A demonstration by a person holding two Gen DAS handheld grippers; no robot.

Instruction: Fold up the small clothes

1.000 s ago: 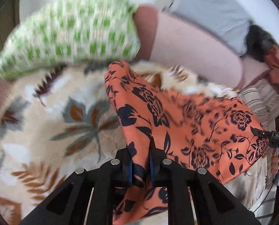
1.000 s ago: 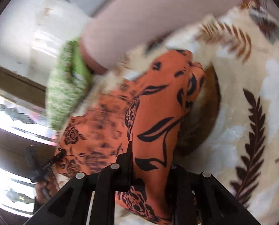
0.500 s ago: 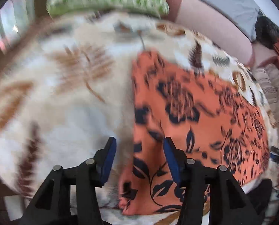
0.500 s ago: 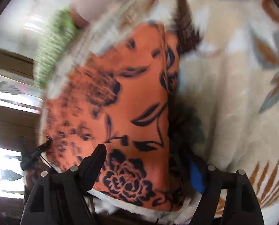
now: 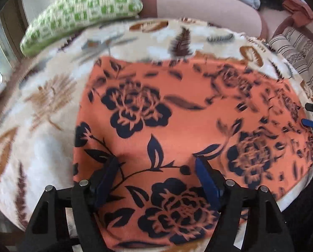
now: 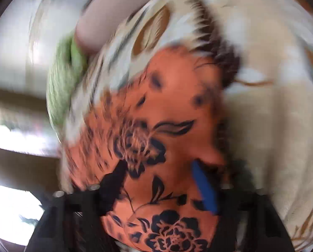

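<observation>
An orange cloth with dark blue flowers [image 5: 177, 115] lies spread flat on a cream leaf-patterned blanket [image 5: 41, 105]. My left gripper [image 5: 156, 168] is open above the cloth's near edge, its blue pads wide apart and holding nothing. In the blurred right wrist view the same cloth [image 6: 156, 115] lies under my right gripper [image 6: 158, 170], which is open with one blue pad [image 6: 204, 189] showing. The right gripper's tip also shows at the far right of the left wrist view [image 5: 309, 122].
A green and white checked pillow [image 5: 83, 10] lies at the blanket's far left. A person's bare leg [image 5: 198, 2] rests behind the blanket. A striped cushion [image 5: 299, 54] sits at the right. A window is at the left edge.
Both grippers held the cloth lifted a second ago, then opened and let it go. The cloth now lies flat, and both grippers have moved over it.
</observation>
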